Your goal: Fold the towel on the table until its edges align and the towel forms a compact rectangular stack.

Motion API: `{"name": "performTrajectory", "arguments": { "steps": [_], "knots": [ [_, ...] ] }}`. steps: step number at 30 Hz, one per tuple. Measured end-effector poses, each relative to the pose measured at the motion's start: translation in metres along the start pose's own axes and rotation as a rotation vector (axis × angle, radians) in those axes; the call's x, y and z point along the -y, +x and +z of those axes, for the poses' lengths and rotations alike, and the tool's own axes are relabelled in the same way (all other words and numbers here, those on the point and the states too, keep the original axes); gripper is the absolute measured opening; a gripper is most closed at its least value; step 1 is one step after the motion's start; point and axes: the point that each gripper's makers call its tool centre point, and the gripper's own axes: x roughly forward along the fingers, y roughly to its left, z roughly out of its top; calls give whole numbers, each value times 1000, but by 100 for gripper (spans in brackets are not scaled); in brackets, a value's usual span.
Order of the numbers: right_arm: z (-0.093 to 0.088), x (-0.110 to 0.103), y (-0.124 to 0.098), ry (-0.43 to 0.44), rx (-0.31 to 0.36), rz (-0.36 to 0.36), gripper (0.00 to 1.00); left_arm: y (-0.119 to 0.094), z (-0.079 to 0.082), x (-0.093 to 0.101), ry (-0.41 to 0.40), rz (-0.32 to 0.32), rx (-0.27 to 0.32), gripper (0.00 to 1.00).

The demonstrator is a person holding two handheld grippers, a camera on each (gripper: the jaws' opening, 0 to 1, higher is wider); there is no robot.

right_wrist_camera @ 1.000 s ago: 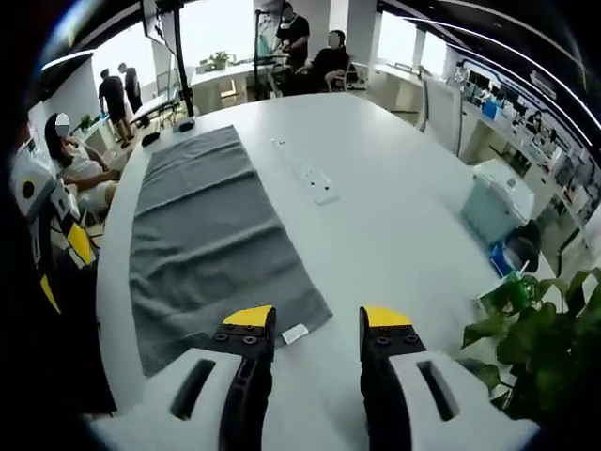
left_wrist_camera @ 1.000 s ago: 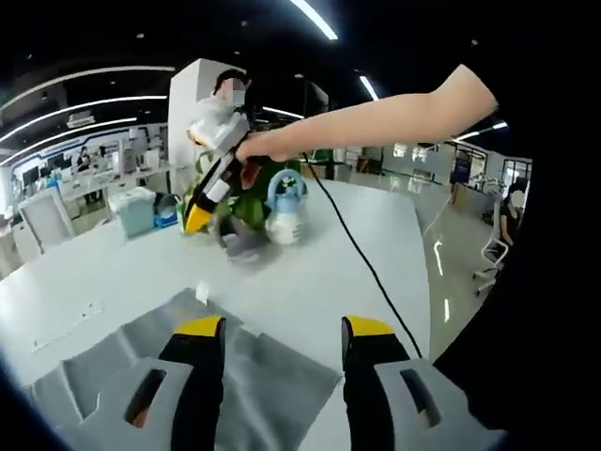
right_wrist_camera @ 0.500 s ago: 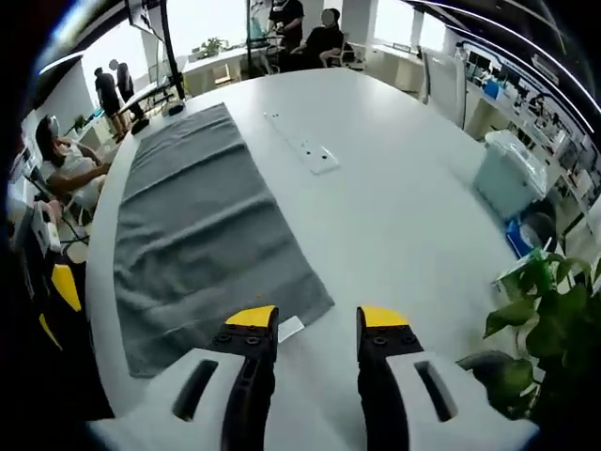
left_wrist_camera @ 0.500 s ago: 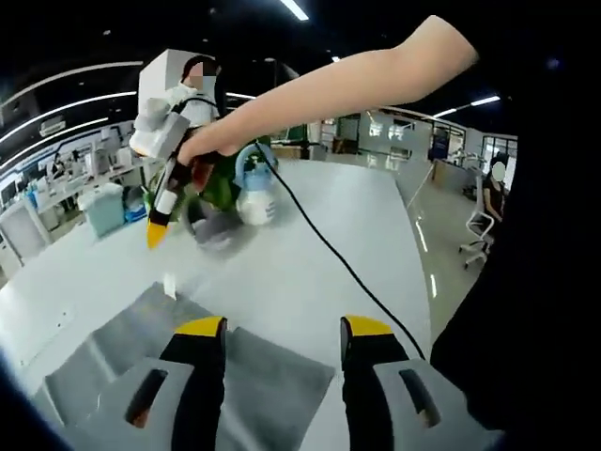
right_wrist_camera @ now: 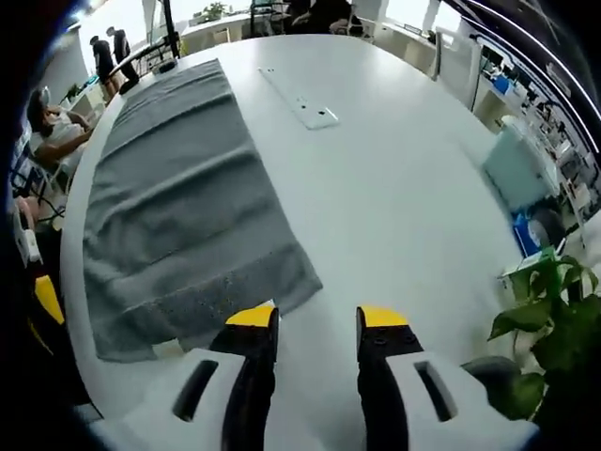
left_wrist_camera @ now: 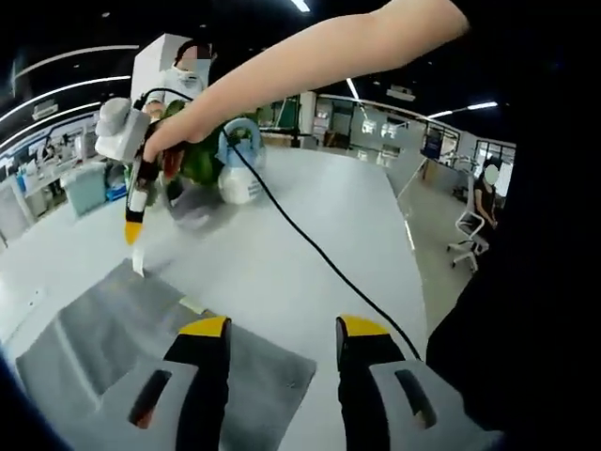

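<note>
A grey towel (right_wrist_camera: 178,207) lies spread flat along the white table (right_wrist_camera: 394,216), its near short edge just ahead of my right gripper (right_wrist_camera: 315,319). That gripper is open and empty, its left jaw over the towel's near corner. In the left gripper view the towel's other near corner (left_wrist_camera: 113,329) lies under my open, empty left gripper (left_wrist_camera: 282,331). A bare arm holds the right gripper (left_wrist_camera: 131,188) at the upper left, pointing down at the towel's far corner, where a white tag (left_wrist_camera: 139,259) shows.
A potted plant (right_wrist_camera: 545,319) and a white spray bottle (left_wrist_camera: 237,174) stand near the table end. A black cable (left_wrist_camera: 310,246) trails across the table. A white socket plate (right_wrist_camera: 315,115) lies beside the towel, a teal box (right_wrist_camera: 515,169) beyond. People and chairs surround the table.
My right gripper has come down and closer to the towel's near corner, so the tag has gone under its jaws. The left view has swung to the right; both grippers stay open.
</note>
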Motion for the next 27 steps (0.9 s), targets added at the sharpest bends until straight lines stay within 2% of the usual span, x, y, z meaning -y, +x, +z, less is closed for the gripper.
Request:
{"name": "performTrajectory", "arguments": {
  "steps": [8, 22, 27],
  "knots": [
    [-3, 0, 19, 22, -12, 27, 28, 12, -10, -3, -15, -25, -29, 43],
    [-2, 3, 27, 48, 22, 31, 27, 20, -28, -7, -40, -37, -64, 43],
    [-5, 2, 35, 41, 15, 29, 27, 22, -37, -11, -76, -46, -75, 41]
  ]
}}
